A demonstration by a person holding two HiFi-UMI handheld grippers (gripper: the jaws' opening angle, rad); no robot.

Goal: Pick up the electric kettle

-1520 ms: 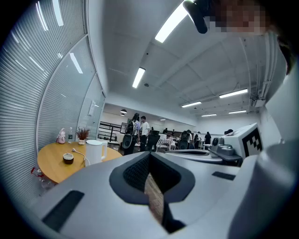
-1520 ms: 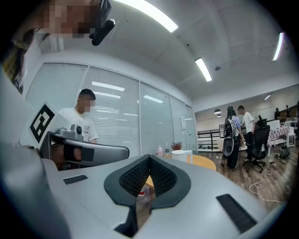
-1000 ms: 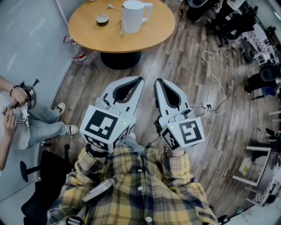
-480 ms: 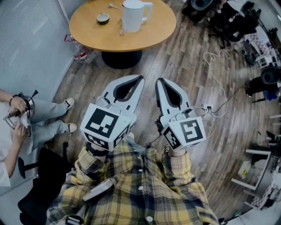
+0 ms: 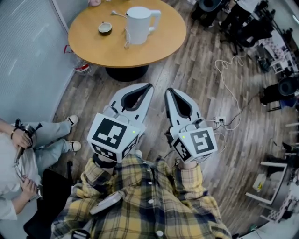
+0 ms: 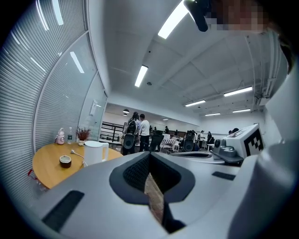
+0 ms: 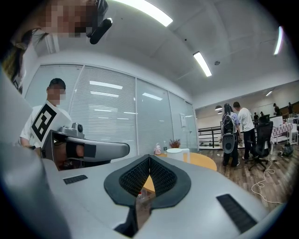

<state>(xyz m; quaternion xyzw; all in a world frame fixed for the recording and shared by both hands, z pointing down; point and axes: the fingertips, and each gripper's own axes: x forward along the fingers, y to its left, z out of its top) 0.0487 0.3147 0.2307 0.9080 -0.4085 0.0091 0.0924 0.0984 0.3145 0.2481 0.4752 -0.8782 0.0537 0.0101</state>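
Yellow plaid shirt [image 5: 140, 200], pale grey left gripper [image 5: 150, 86], right gripper [image 5: 168, 90] — black-and-white marker cubes [image 5: 113, 137]

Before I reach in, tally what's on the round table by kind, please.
Electric kettle: 1
Small bowl: 1
Pink container: 1
Clear bottle: 1
Potted plant: 1
Small white item, kind unclear: 1
Total: 6

This is an open-plan office: wood-plank floor [image 5: 196, 79], glass partitions with slatted blinds [image 5: 28, 56], long strip lights [image 6: 141, 75] on a white ceiling, black swivel chairs [image 7: 261, 133], a round meeting tabletop [image 5: 159, 43], and loose cables [image 5: 229, 74] trailing across the floor.
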